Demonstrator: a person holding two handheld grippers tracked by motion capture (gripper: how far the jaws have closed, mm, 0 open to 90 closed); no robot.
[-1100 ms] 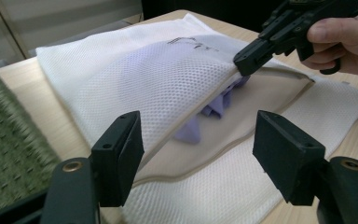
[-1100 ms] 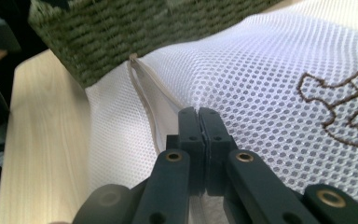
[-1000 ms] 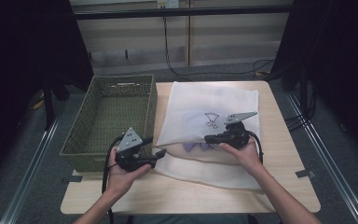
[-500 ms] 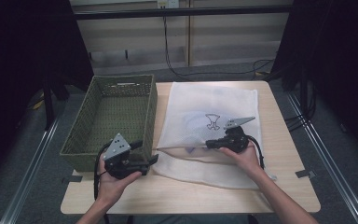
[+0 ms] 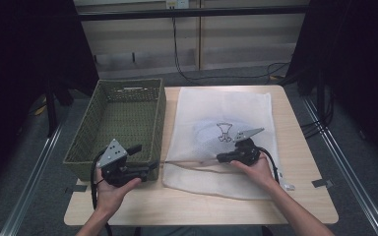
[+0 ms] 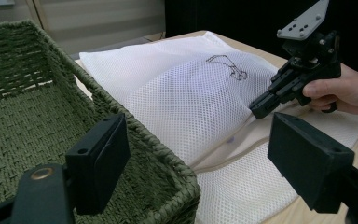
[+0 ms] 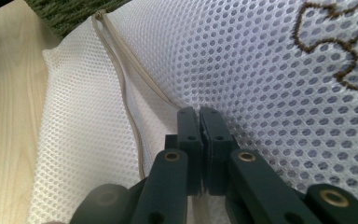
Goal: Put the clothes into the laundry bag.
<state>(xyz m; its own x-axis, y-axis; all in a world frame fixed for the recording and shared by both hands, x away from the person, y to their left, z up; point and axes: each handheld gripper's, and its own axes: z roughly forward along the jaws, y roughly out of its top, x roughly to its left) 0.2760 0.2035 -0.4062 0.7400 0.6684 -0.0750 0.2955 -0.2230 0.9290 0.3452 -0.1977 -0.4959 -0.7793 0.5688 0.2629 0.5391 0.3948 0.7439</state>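
A white mesh laundry bag with a brown embroidered emblem lies flat on the wooden table. My right gripper is shut on the bag's upper layer just beside the beige zip. In the right gripper view the jaws press together with mesh pinched between them. My left gripper is open by the front right corner of the green woven basket. In the left gripper view its jaws stand wide apart with that basket corner below them and nothing held.
The basket holds nothing and takes up the table's left side, close against the bag. Bare tabletop runs along the front edge and a strip at the right. Dark curtains and cables stand beyond the table.
My left gripper has drawn back left from the bag's zip edge to the basket's front corner. The right gripper has stayed shut on the bag, almost unmoved.
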